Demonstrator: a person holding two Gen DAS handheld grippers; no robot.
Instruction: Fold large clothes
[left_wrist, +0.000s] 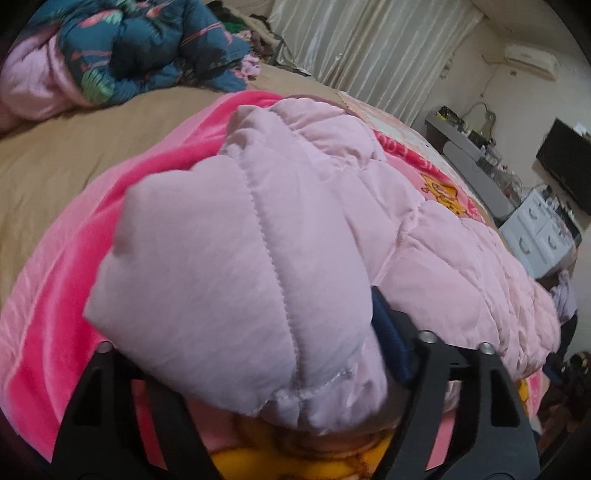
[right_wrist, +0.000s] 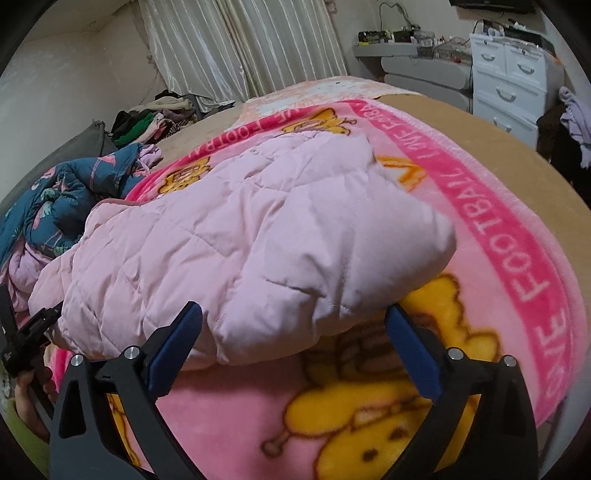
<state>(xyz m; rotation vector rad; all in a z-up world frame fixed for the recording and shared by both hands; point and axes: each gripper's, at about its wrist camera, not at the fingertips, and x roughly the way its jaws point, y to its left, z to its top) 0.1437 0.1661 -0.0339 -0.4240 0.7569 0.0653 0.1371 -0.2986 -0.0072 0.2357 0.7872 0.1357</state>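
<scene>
A pale pink quilted jacket (left_wrist: 258, 229) lies bunched on a pink cartoon blanket (left_wrist: 62, 295) on the bed. In the left wrist view a thick fold of it fills the space between my left gripper's fingers (left_wrist: 391, 332); only the right blue pad shows, pressed against the fabric, and the left pad is hidden. In the right wrist view the jacket (right_wrist: 258, 229) lies just ahead of my right gripper (right_wrist: 291, 325), which is open, its blue pads on either side of the jacket's near edge, not closed on it.
A dark teal floral quilt (left_wrist: 147, 48) is heaped at the far side of the bed (left_wrist: 74, 147). Curtains (right_wrist: 236, 44), a grey desk (right_wrist: 417, 70) and white drawers (right_wrist: 509, 85) stand beyond. The left gripper (right_wrist: 29, 343) and hand show at the right view's left edge.
</scene>
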